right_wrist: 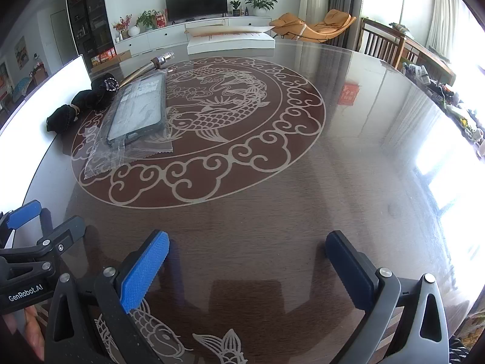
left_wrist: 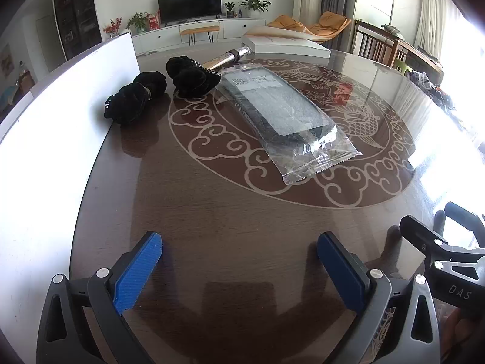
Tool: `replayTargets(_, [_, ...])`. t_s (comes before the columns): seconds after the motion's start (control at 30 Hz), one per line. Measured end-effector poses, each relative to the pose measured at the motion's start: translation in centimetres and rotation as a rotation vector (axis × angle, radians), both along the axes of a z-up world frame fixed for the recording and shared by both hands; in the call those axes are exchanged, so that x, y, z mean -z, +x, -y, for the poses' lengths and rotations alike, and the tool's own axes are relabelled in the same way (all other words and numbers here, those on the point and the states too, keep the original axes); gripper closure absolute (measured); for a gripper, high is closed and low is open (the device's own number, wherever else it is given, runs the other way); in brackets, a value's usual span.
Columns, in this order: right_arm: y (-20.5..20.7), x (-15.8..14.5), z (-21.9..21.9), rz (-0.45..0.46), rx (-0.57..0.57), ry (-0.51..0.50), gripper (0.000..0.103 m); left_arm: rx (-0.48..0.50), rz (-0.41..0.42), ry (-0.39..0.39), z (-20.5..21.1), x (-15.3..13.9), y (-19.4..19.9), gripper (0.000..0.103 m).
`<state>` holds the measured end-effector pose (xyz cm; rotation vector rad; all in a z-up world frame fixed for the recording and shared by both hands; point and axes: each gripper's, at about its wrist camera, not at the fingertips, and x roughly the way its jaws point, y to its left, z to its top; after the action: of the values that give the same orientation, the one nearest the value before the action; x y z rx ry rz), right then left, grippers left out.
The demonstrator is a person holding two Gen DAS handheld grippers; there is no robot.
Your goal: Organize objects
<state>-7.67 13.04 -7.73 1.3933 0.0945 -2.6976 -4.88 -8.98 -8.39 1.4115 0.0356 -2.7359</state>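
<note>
dark glossy wood tabletop (right_wrist: 272, 182) with a pale fish-and-cloud inlay carries the things to organize: a phone case in a clear plastic sleeve (left_wrist: 285, 112), two black velvet scrunchies (left_wrist: 157, 88) beside a white board (left_wrist: 45, 151), and a metal tube (left_wrist: 227, 57) behind them. left gripper (left_wrist: 239, 270) and right gripper (right_wrist: 247, 273) hover near the front edge, jaws wide and empty. a flat, slippery sleeve is best pinched at its crimped end (plenty of bare room lies to the right).

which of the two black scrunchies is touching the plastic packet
The far scrunchie, beside the metal tube, meets the packet; the near scrunchie lies apart.
</note>
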Motion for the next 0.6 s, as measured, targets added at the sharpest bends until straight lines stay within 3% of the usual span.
replayTargets(0.6, [-0.04,0.05,0.0,0.0,0.0,0.0,0.0,0.032,0.024,0.001,0.51,-0.01,-0.97,0.0])
